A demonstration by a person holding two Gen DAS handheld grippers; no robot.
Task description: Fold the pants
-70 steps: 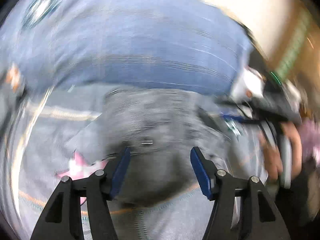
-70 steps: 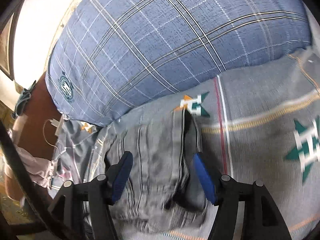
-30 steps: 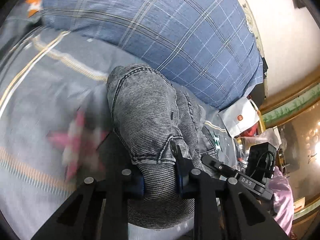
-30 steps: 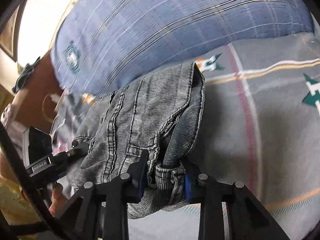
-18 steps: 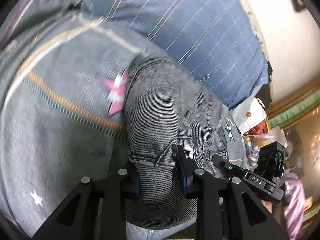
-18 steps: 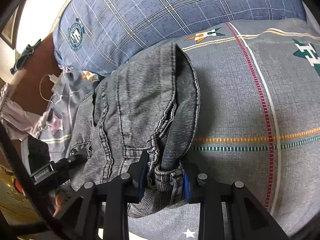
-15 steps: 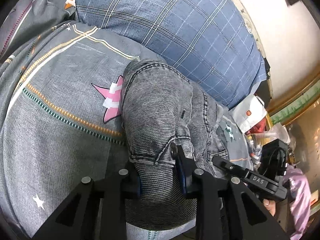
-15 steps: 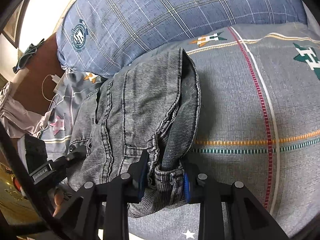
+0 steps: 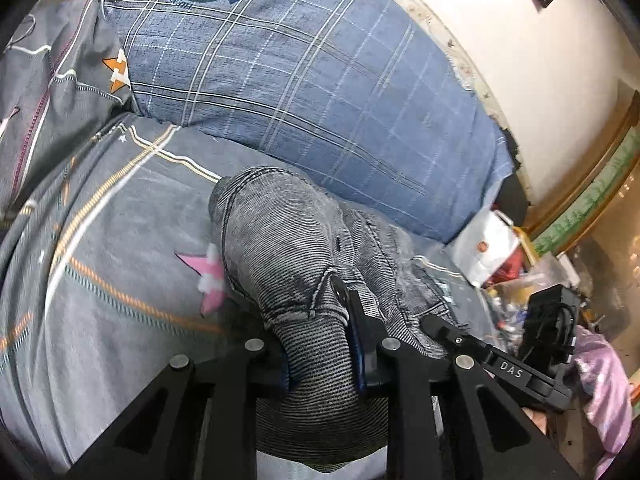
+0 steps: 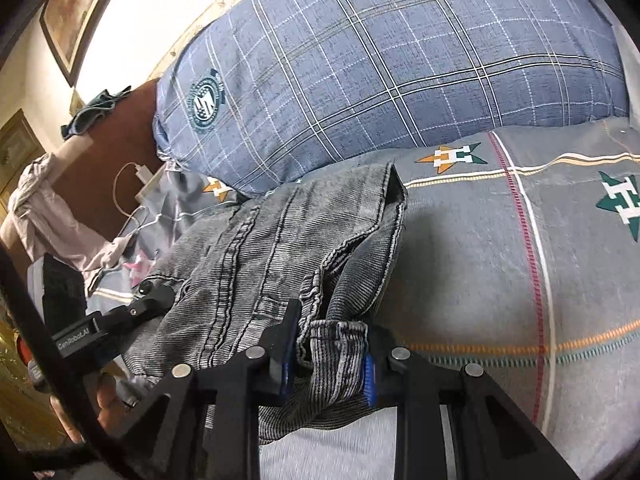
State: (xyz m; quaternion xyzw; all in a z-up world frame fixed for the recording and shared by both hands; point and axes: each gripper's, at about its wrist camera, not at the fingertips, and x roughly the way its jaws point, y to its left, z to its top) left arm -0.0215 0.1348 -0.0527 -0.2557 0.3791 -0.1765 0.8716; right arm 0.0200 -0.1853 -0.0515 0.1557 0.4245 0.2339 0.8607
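Left wrist view: left hand-held gripper point(image 9: 320, 344) pinches a bunched fold of the grey pants point(image 9: 288, 240), its jaws closing on the cloth. The pants lie on the bed point(image 9: 100, 280), against the blue plaid pillow point(image 9: 300, 80); clutter point(image 9: 500, 252) crowds the right edge. Right wrist view alone shows the right hand-held gripper point(image 10: 326, 364) clamped on the waistband, and bare bedspread to its right, clear of the pants

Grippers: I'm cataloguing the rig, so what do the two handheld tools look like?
Both are matte black, with angular fingers, silver pivot screws and blue pads. The left gripper and right gripper match. Seen from the other view, each body carries small white lettering.
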